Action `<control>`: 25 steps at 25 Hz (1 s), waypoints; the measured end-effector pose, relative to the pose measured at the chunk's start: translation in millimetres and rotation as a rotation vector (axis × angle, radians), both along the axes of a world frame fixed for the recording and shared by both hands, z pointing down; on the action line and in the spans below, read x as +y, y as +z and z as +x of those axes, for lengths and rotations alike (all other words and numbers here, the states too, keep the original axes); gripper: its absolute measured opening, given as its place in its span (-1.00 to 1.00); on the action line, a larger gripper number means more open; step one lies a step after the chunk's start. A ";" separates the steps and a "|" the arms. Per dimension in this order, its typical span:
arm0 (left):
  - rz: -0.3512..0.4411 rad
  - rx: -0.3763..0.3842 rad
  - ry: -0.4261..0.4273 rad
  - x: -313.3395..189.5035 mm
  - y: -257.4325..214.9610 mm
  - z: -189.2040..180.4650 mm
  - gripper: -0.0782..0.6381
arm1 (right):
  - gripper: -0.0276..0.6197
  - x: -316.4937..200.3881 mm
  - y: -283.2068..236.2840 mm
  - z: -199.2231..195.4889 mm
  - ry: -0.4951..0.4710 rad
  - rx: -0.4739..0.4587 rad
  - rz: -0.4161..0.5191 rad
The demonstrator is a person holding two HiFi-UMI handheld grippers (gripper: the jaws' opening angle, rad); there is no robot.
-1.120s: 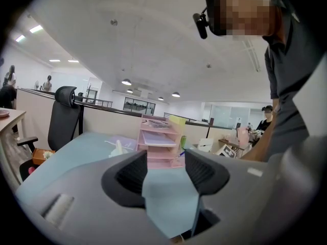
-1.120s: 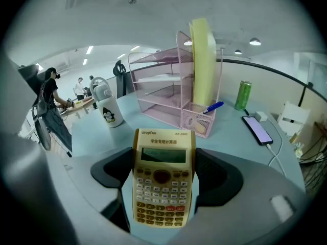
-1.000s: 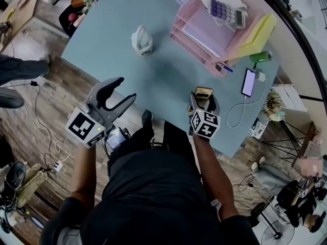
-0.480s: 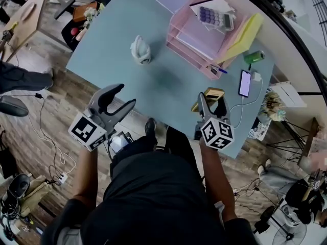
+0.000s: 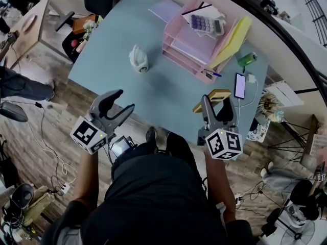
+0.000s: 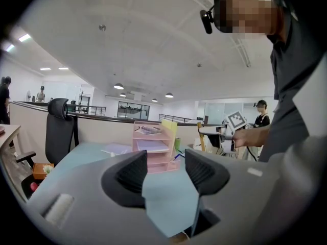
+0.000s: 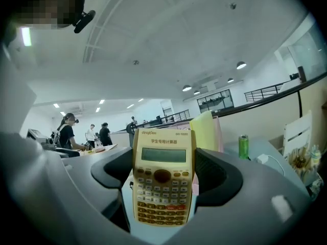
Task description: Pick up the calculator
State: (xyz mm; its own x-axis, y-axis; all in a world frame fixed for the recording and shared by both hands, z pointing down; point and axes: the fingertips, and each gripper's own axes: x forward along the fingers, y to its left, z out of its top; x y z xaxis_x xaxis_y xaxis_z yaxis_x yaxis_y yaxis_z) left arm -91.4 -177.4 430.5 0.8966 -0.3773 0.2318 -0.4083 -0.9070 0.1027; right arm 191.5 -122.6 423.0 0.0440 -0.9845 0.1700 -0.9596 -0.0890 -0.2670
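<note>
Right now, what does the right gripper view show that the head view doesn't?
Right gripper view only: the yellow calculator face-on, display and keys visible, jaws pressed on its edges. Head view only: the left gripper, open and empty; a purple calculator on the pink tray; the phone. Both: the yellow calculator in the right gripper, the green can.

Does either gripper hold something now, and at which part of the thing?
The right gripper holds the yellow calculator, clamped by its two long side edges. The left gripper is open and holds nothing.

Open-plan office, blue desk (image 5: 168,88), pink paper trays (image 6: 152,161), swivel chair (image 6: 57,131), recessed ceiling lights (image 6: 118,86), people (image 7: 66,130) at far desks
</note>
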 end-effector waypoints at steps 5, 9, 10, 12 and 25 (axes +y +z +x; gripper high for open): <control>0.015 -0.004 -0.008 0.4 -5.0 -8.7 -0.02 | 0.27 8.8 -26.5 -4.1 -0.009 0.025 0.049; 0.019 -0.003 -0.014 -0.9 -7.3 -13.7 -0.02 | 0.27 16.9 -48.6 -6.6 -0.011 0.037 0.093; 0.020 0.000 -0.014 -1.1 -8.7 -13.8 -0.02 | 0.27 19.1 -54.1 -7.1 -0.010 0.046 0.104; 0.024 0.004 -0.013 -0.7 -11.1 -13.9 -0.02 | 0.27 24.0 -64.4 -8.0 -0.007 0.062 0.118; 0.052 0.023 -0.004 9.9 -25.1 -16.0 -0.02 | 0.27 56.1 -101.7 -12.6 0.013 0.094 0.168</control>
